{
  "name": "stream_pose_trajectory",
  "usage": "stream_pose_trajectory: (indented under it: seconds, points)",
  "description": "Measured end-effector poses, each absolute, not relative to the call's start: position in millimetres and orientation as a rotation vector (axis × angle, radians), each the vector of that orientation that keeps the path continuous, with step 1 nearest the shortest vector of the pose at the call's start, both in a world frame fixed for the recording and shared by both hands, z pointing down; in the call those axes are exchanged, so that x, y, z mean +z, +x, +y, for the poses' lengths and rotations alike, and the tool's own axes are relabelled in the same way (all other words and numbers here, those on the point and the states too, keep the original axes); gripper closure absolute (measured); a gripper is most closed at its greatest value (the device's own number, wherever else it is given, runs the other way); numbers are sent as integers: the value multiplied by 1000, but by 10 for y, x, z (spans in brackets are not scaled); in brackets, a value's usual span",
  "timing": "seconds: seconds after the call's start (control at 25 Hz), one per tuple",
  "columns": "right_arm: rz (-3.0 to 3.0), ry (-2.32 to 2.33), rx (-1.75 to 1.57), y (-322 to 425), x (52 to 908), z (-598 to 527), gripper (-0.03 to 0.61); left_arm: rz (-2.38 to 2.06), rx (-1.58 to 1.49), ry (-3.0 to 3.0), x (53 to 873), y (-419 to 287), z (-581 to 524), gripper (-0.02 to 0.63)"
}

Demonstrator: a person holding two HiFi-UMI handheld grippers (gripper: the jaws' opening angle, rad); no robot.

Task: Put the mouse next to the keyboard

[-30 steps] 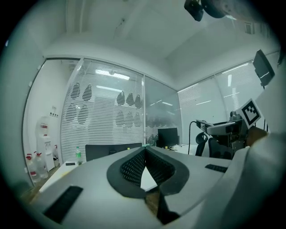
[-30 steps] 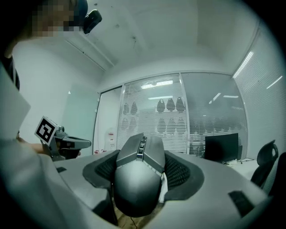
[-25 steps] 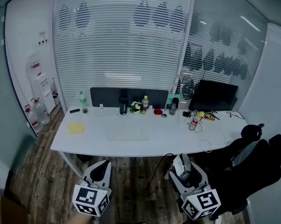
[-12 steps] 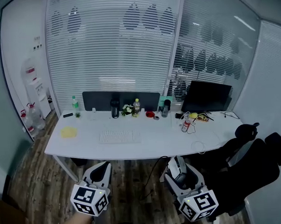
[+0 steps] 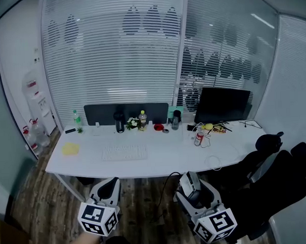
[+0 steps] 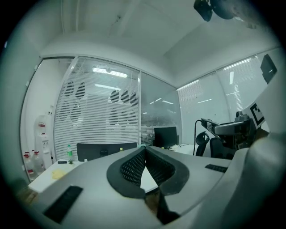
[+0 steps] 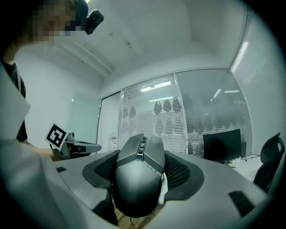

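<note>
At the lower left of the head view, the left gripper [image 5: 110,185] hangs above the wooden floor [image 5: 146,200], short of the white tabletop [image 5: 165,164]. Its own view shows its jaws together, with nothing between them. A yellow item [image 5: 70,149] lies at the tabletop's left end, and the white keyboard [image 5: 125,153] is left of centre. At the lower right, the right gripper [image 5: 190,182] has its jaws wide, clamped on the dark mouse [image 7: 138,174]. The mouse is off the tabletop and well apart from the keyboard. A dark monitor [image 5: 222,106] stands at the right rear.
</note>
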State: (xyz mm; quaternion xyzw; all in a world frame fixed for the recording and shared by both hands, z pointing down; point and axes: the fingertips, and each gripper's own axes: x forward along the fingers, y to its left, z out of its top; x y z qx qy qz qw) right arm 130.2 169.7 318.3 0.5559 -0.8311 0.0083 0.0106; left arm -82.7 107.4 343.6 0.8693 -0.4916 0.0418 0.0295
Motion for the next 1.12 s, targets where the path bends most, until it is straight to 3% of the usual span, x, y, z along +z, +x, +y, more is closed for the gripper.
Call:
stream_pose_trajectory:
  seconds: [0.44, 1.12]
  points:
    - [-2562, 1752, 15, 1285, 3259, 1053, 275, -1456, 107, 2691, 3632, -729, 341, 586]
    - [-2481, 1808, 64, 581, 3276, -602, 275, -1398, 147, 2711, 3764, -1315, -1450, 586]
